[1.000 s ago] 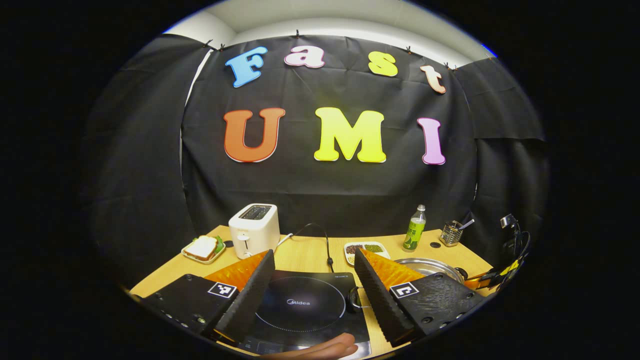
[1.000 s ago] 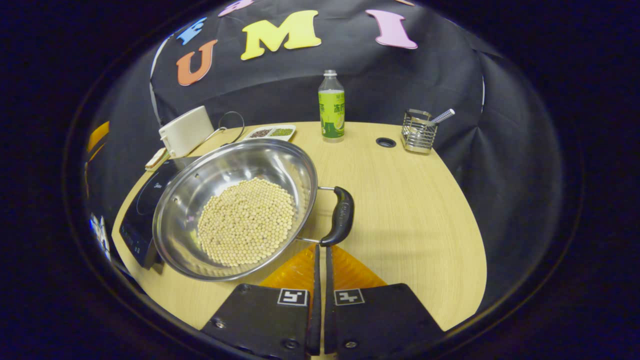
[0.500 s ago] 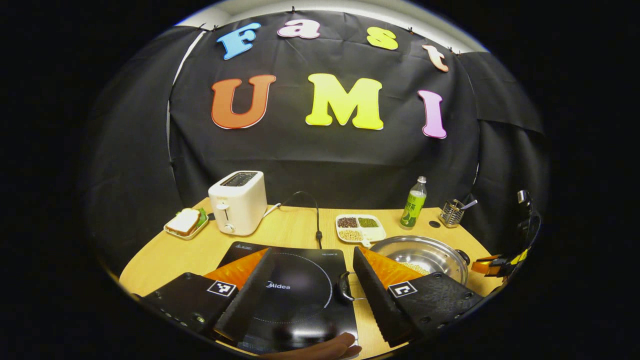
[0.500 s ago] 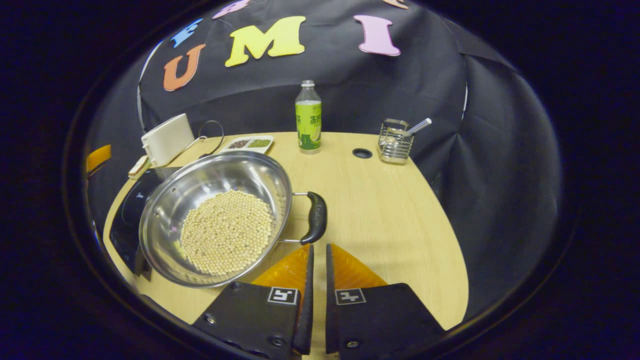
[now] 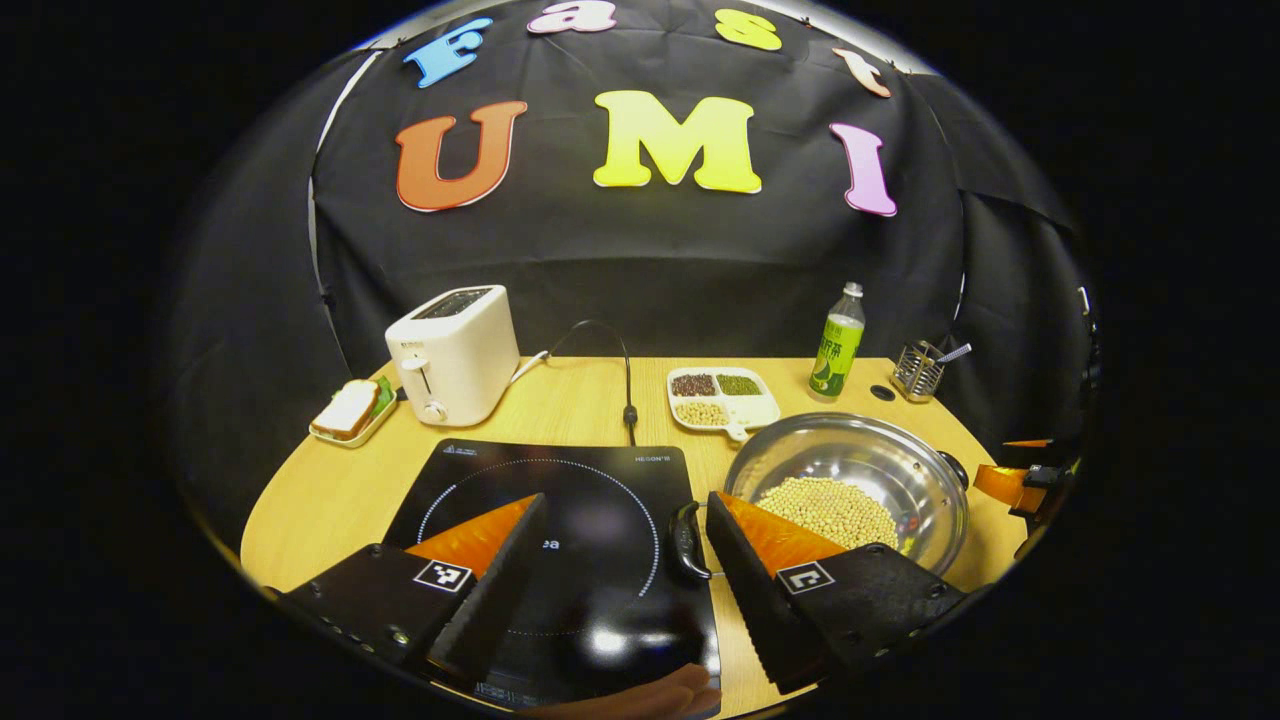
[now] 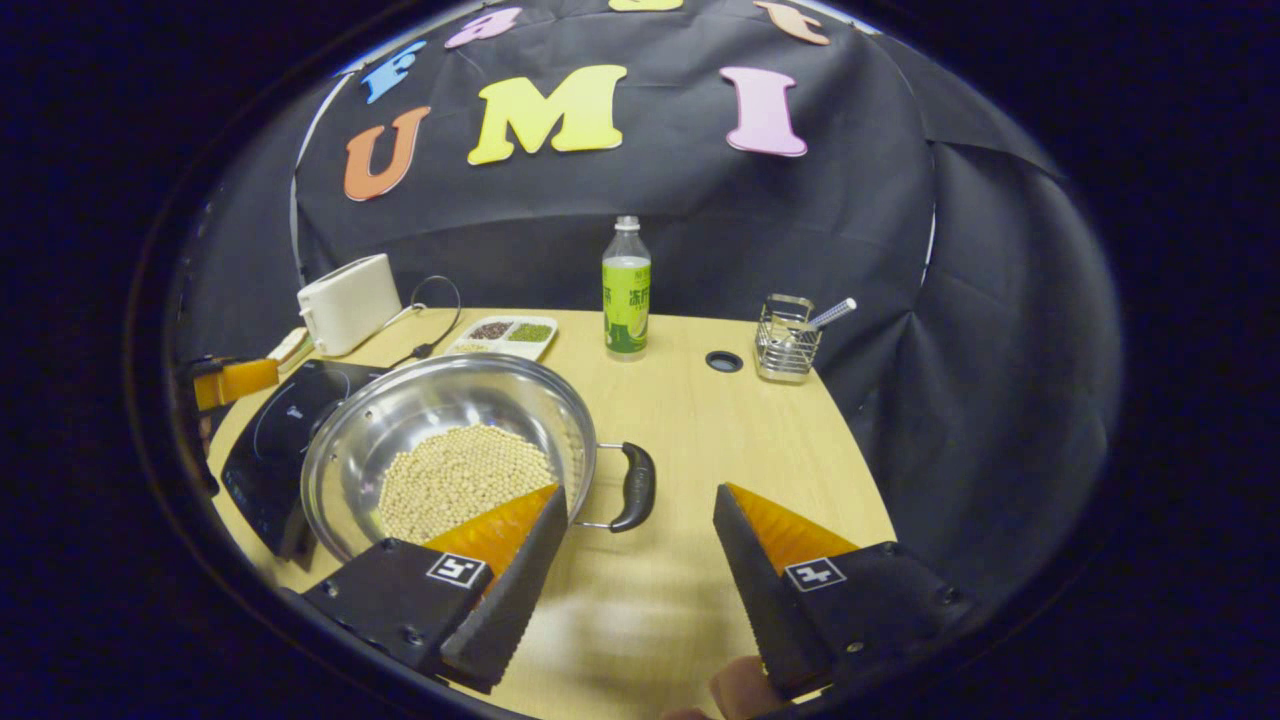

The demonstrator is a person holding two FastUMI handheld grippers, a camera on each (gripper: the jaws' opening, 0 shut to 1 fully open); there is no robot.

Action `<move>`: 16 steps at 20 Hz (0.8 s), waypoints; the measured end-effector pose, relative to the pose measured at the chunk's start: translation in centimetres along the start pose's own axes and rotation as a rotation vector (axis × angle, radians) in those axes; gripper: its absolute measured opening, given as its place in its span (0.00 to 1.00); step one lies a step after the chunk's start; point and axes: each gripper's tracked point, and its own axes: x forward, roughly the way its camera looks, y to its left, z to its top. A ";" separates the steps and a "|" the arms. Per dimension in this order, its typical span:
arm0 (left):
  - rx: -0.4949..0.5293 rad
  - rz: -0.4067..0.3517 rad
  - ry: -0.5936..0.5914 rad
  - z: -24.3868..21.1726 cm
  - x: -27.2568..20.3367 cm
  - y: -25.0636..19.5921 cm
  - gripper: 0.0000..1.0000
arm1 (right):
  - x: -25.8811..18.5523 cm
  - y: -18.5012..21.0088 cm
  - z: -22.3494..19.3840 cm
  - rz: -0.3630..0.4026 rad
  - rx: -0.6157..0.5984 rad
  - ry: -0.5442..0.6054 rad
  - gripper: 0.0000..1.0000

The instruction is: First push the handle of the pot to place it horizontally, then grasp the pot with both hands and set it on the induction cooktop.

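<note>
- Your left gripper (image 5: pixel 625 520) has its fingers spread wide, holding nothing. It hangs over the near part of the flat black induction cooktop (image 5: pixel 560 520), with the pot's near black side handle (image 5: pixel 686 527) just inside the right-hand finger.
- Your right gripper (image 6: pixel 640 515) is also spread wide and empty. The pot's other black side handle (image 6: pixel 634 487) sits in the gap between its fingers, not touched by either as far as you can see.
- The round stainless steel pot (image 5: pixel 850 470) stands on the light wooden table (image 5: pixel 330 490), just beside the cooktop's right edge and not on it. It is about half filled across the bottom with pale round beans (image 5: pixel 828 508).
- Both side handles lie roughly level.
- In the right gripper view the pot (image 6: pixel 400 420) is left of centre, the cooktop (image 6: pixel 270 440) beyond its left side, and your other gripper's orange part (image 6: pixel 235 380) at the far left edge.
- At the back of the table: a white two-slot toaster (image 5: pixel 452 352), a sandwich on a small tray (image 5: pixel 347 410), a white divided dish of grains (image 5: pixel 722 397), a green-labelled clear plastic bottle (image 5: pixel 838 345), and a wire mesh holder with a metal utensil (image 5: pixel 922 365).
- A black cable (image 5: pixel 620 370) runs from behind the cooktop toward the toaster.
- A fingertip (image 5: pixel 650 695) shows at the bottom edge of the left gripper view, another (image 6: pixel 745 685) at the bottom of the right gripper view.
</note>
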 end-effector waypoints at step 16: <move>-0.001 -0.084 0.223 -5.3 4.2 -4.7 0.82 | 6.9 0.1 -1.6 -0.049 0.071 0.094 0.98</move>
